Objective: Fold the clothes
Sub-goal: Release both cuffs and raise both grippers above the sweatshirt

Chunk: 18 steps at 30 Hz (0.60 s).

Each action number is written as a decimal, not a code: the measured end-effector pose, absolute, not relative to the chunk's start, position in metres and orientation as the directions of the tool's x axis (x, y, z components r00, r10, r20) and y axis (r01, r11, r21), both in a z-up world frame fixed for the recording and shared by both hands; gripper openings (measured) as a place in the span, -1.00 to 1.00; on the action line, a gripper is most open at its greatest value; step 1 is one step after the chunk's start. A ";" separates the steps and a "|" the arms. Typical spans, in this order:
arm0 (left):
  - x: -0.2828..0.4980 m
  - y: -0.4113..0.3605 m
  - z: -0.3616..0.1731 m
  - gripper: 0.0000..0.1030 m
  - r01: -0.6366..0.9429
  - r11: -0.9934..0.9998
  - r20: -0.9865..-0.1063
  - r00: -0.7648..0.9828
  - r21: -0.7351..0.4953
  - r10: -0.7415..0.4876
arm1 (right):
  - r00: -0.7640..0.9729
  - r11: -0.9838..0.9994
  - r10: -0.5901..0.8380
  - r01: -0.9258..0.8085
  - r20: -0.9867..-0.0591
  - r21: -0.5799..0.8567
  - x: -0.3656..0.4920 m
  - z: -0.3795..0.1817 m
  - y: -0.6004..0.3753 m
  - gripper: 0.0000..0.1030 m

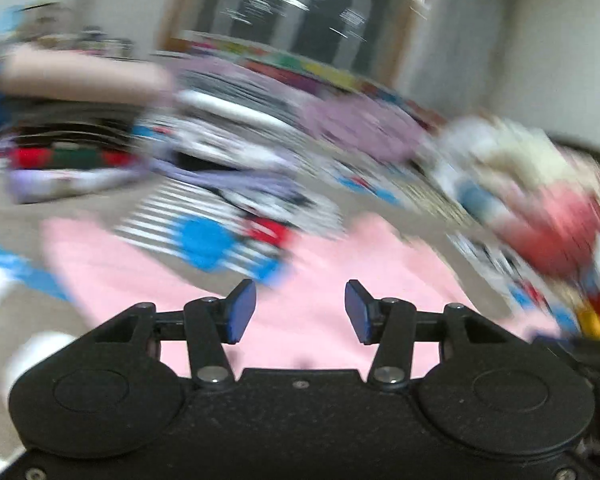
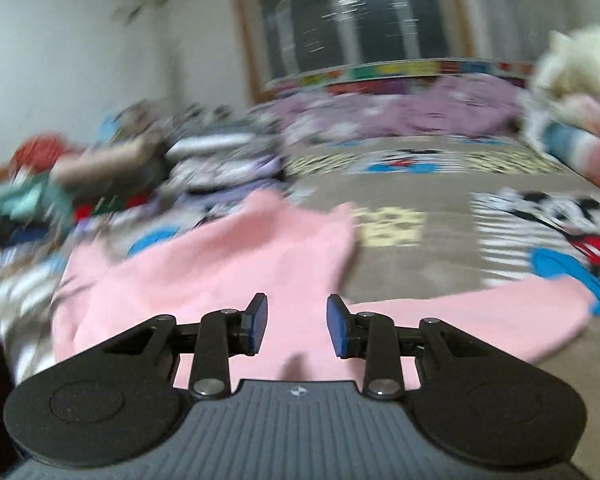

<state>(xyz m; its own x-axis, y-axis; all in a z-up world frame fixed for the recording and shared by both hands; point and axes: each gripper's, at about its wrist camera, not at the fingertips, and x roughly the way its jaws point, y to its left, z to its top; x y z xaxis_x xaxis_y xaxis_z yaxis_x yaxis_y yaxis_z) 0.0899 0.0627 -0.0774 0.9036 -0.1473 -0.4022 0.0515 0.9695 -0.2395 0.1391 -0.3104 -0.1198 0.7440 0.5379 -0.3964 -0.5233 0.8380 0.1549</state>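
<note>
Left claw [image 1: 300, 310] spread, blue pads apart with nothing between them, hovering above a flat pink knit garment [image 1: 312, 280] laid out on the bed. Right claw [image 2: 296, 326] likewise parted, a narrower gap, no cloth pinched, jaws closing slightly, poised over the same pink garment [image 2: 228, 264]. Garment spread across the near part of a grey-brown bedspread printed with cartoon mouse figures and blue patches [image 2: 420, 176], one sleeve reaching toward the right side in the right wrist view. Beyond it, along the far edge of the bed, a rumpled lilac cloth [image 2: 420, 112]. Toward the left side, a jumbled heap of mixed clothes in stripes, red, green and purple [image 1: 100, 152]. At the right side, a mound of cream fleece and pink-red fabric [image 1: 532, 184]. Both views heavily smeared by blur; finer details of the piles impossible to tell.
</note>
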 end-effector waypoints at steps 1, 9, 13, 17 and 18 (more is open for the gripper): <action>0.092 0.045 -0.084 -0.07 0.095 0.975 -0.417 0.892 -0.202 -0.173 | 0.736 0.838 0.528 -0.533 -0.424 0.119 0.137 -0.120 -0.303 -0.36; 0.077 -0.014 -0.145 -0.07 0.226 0.974 -0.542 0.819 -0.001 -0.191 | 0.700 0.858 0.416 -0.513 -0.581 -0.003 0.112 -0.137 -0.305 -0.33; 0.073 -0.015 -0.138 -0.07 0.229 0.973 -0.500 0.846 0.026 -0.185 | 0.758 0.861 0.393 -0.502 -0.520 -0.082 0.092 -0.130 -0.305 -0.30; 0.070 -0.025 -0.139 -0.07 0.262 0.960 -0.501 0.847 0.100 -0.179 | 0.783 0.815 0.444 -0.555 -0.436 -0.168 0.079 -0.125 -0.282 -0.30; 0.073 -0.028 -0.146 -0.07 0.269 0.955 -0.555 0.817 0.127 -0.156 | 0.775 0.796 0.462 -0.577 -0.431 -0.184 0.083 -0.127 -0.274 -0.30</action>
<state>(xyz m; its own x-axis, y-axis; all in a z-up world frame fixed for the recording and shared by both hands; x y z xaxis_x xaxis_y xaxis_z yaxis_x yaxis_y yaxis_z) 0.0735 -0.0283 -0.1457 0.8167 -0.1562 -0.5554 0.2690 0.9547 0.1269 0.0830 -0.2744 -0.1266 0.7752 0.4623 -0.4305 -0.5769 0.7958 -0.1842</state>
